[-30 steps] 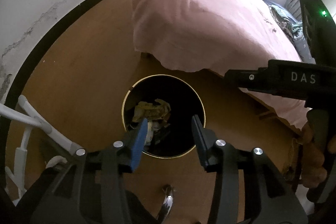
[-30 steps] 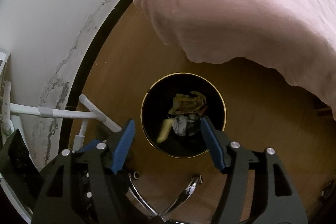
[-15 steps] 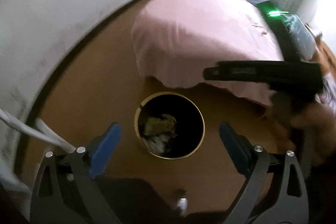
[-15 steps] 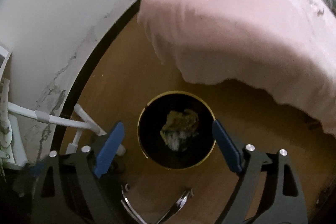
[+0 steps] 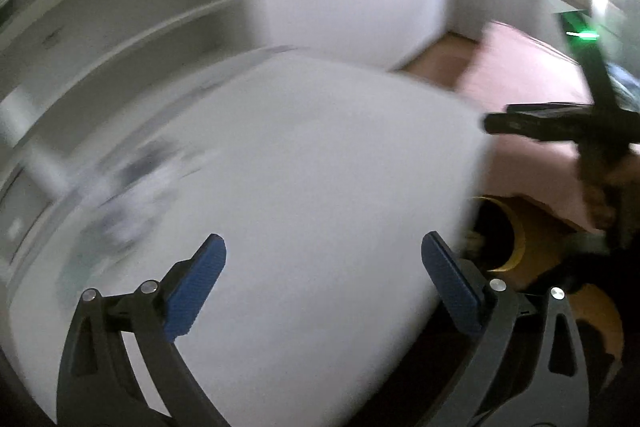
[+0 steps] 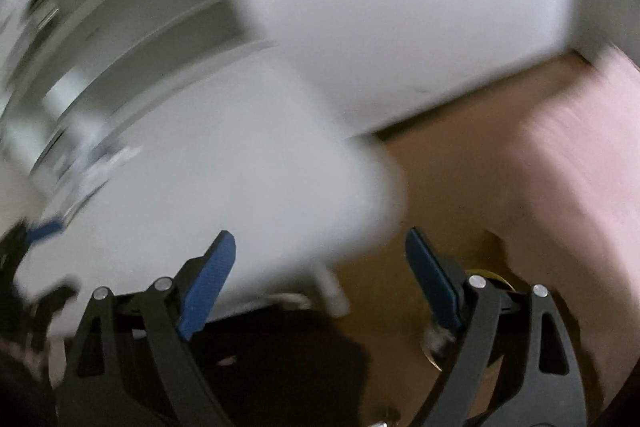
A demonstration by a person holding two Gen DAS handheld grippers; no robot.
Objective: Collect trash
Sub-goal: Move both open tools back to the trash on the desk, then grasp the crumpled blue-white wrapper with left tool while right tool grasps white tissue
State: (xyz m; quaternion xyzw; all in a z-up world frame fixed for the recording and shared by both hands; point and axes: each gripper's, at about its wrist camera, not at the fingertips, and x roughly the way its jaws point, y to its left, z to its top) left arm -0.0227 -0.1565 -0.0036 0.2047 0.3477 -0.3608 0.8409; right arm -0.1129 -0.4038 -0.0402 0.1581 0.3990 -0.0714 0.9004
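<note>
Both views are smeared by motion. My left gripper (image 5: 322, 263) is open and empty over a white table top (image 5: 304, 195). The black trash bin with a gold rim (image 5: 500, 239) shows past the table's right edge on the wooden floor. My right gripper (image 6: 320, 263) is open and empty above the white table's corner (image 6: 248, 163); the bin's gold rim (image 6: 486, 273) peeks out behind its right finger. The other gripper's black body (image 5: 560, 125) crosses the right of the left wrist view.
A bed with a pink cover (image 6: 572, 179) stands on the right, also in the left wrist view (image 5: 532, 91). White shelves (image 5: 120, 11) and a white wall (image 6: 400, 7) lie behind the table. Blurred small items (image 5: 136, 179) lie on the table's left part.
Both grippers swung up and left, away from above the bin to over the white table. The left jaws opened wide from a narrow gap one second ago.
</note>
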